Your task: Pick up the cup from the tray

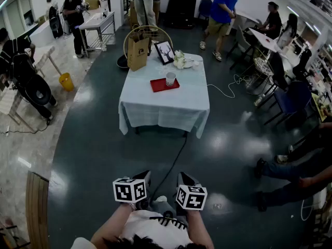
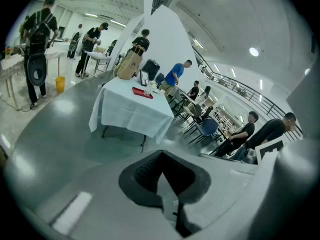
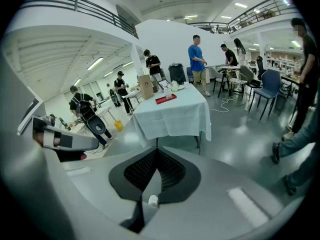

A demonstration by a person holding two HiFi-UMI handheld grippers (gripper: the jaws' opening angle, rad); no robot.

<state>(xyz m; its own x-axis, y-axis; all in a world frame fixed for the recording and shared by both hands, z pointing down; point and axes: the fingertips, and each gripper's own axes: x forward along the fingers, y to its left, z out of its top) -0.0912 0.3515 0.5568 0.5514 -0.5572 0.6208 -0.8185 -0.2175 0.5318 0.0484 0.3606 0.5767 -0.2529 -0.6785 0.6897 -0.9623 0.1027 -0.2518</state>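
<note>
A pale cup [image 1: 170, 79] stands on a red tray [image 1: 161, 85] near the far middle of a table [image 1: 166, 108] draped in a light cloth, several steps ahead of me. Both grippers are held low against my body, far from the table. The left gripper [image 1: 142, 178] and the right gripper [image 1: 185, 180] point forward with marker cubes on top. In the left gripper view the left gripper [image 2: 161, 155] has its jaws together and empty, with the tray [image 2: 141, 92] small in the distance. In the right gripper view the right gripper [image 3: 157, 152] is likewise shut on nothing, and the tray [image 3: 165, 99] lies far off.
A brown paper bag [image 1: 137, 52], a framed picture [image 1: 164, 51] and white flowers [image 1: 179, 59] crowd the table's far end. A black cable [image 1: 171, 165] runs across the dark floor from under the table. Chairs and seated people line the right; a wooden bench [image 1: 36, 206] stands at left.
</note>
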